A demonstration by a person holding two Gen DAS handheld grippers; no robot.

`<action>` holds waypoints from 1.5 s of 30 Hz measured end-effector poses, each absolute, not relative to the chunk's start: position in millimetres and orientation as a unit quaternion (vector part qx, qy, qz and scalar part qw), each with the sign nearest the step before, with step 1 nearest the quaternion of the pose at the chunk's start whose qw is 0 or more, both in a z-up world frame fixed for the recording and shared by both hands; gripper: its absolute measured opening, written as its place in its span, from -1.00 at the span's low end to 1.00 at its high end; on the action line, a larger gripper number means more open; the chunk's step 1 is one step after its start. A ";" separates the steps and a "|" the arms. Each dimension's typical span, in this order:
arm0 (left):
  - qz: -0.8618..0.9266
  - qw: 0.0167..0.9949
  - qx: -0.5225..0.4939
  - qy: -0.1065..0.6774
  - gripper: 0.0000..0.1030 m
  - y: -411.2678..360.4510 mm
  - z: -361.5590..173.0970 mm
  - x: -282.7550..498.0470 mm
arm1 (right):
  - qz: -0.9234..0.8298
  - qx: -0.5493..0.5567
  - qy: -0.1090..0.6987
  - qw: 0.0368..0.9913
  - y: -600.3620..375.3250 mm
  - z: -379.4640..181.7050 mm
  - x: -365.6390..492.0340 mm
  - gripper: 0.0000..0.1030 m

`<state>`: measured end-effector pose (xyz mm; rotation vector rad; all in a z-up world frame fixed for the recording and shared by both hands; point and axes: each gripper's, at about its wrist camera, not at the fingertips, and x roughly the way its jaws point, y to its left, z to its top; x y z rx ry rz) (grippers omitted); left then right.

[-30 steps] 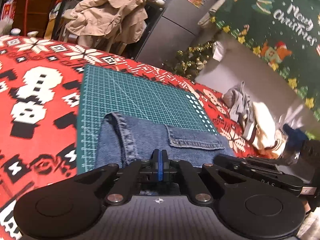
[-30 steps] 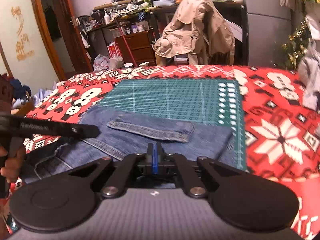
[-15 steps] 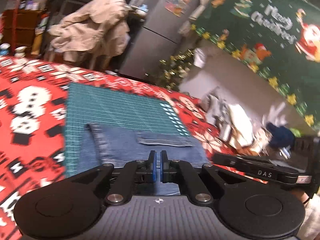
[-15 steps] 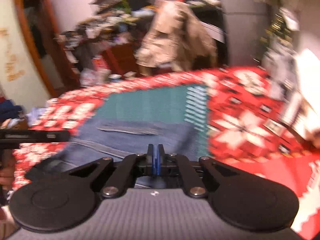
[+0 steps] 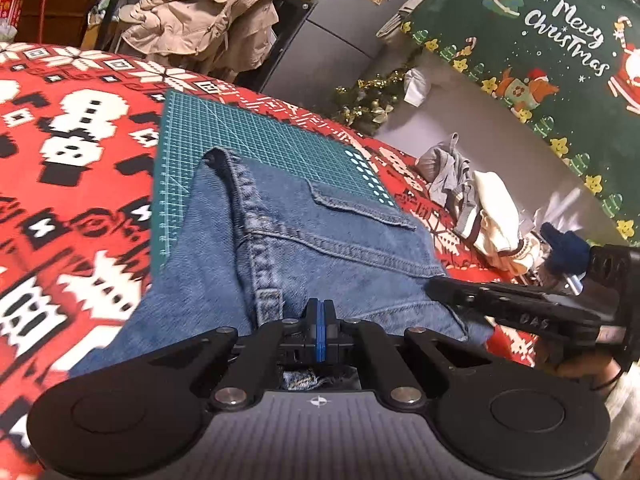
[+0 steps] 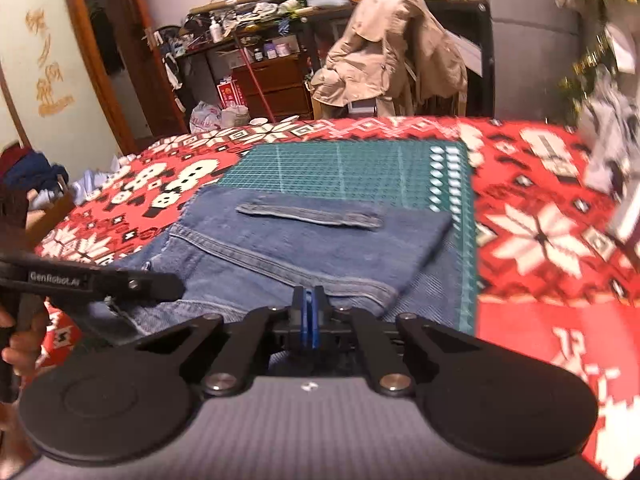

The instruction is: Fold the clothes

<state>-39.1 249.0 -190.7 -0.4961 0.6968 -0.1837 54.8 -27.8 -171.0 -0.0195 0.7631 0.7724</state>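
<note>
In the left wrist view, the left gripper [image 5: 320, 326] has its blue pads pressed together on the near edge of the jeans [image 5: 320, 248], which stretch ahead over the green cutting mat [image 5: 256, 136] and red tablecloth [image 5: 72, 152]. In the right wrist view, the right gripper [image 6: 307, 318] likewise pinches the jeans' [image 6: 304, 240] near edge; the denim lies directly ahead.

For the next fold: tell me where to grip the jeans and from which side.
Grip the jeans at the near waistband edge, coming from the near side. That thick seamed edge hangs toward both grippers; the far folded edge lies flat on the cutting mat.
</note>
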 end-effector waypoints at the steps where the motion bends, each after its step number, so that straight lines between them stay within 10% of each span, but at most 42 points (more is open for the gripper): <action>1: -0.086 0.906 -0.241 0.338 -0.94 249.9 -190.2 -41.6 | 0.358 -0.014 0.363 0.860 -32.7 -170.3 52.7 -1.00; 11: -0.040 0.909 -0.229 0.346 -0.95 258.5 -163.6 -71.6 | 0.301 0.035 0.379 0.874 -85.3 -162.3 45.8 -0.84; 16: 0.018 0.906 -0.254 0.339 -0.39 282.6 -154.5 -104.9 | 0.289 0.045 0.398 0.869 -102.9 -158.8 38.8 -0.49; 29: 0.068 0.883 -0.283 0.368 -0.15 304.3 -168.6 -110.6 | 0.297 0.108 0.437 0.842 -107.1 -166.7 38.9 -0.24; 34: 0.052 0.867 -0.333 0.368 -0.26 313.5 -176.2 -113.6 | 0.290 0.123 0.437 0.842 -104.0 -173.3 42.5 -0.25; 39: 0.043 0.864 -0.346 0.363 -0.86 312.9 -175.0 -114.4 | 0.283 0.101 0.433 0.850 -94.5 -172.5 40.4 -0.63; 45: 0.038 0.863 -0.329 0.381 -0.87 303.9 -164.1 -121.2 | 0.291 0.110 0.434 0.846 -103.1 -164.3 29.6 -0.68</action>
